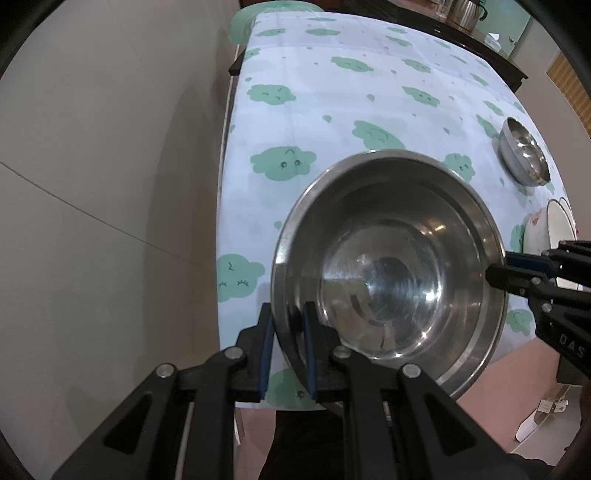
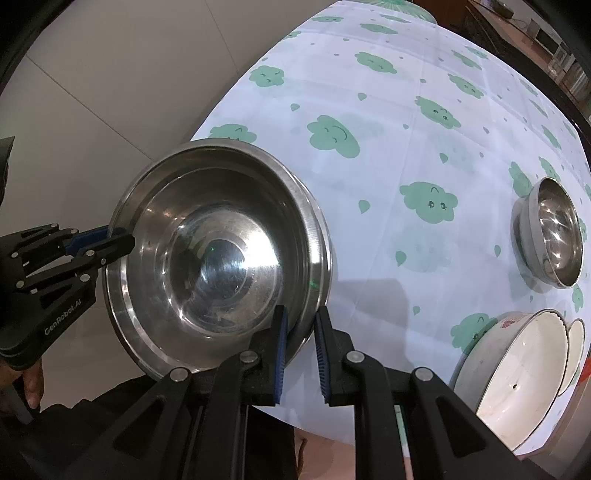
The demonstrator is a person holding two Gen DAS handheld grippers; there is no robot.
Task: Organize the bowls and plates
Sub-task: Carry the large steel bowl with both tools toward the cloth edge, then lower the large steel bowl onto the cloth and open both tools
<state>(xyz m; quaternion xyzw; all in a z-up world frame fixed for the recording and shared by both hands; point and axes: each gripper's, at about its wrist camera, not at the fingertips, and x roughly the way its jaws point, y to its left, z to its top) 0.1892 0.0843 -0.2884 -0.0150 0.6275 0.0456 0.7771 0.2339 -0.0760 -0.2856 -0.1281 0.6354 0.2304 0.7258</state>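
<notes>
The big steel bowl hangs over the tabletop's near edge, its rim clamped on opposite sides by the left fingers and right fingers. Keep both hands level while carrying it toward the small steel bowl.

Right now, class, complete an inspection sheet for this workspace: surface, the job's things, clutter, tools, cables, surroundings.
Surface: table under a cloud-print cloth.
Job's things: large steel bowl held at the near edge; small steel bowl and white enamel bowls on the cloth to the right.
Clutter: nothing seen on the cloth.
Tools: left tool and right tool each clamp opposite sides of the large bowl's rim.
Cables: nothing seen.
Surroundings: pale floor tiles; kettle on a dark counter beyond the table.
</notes>
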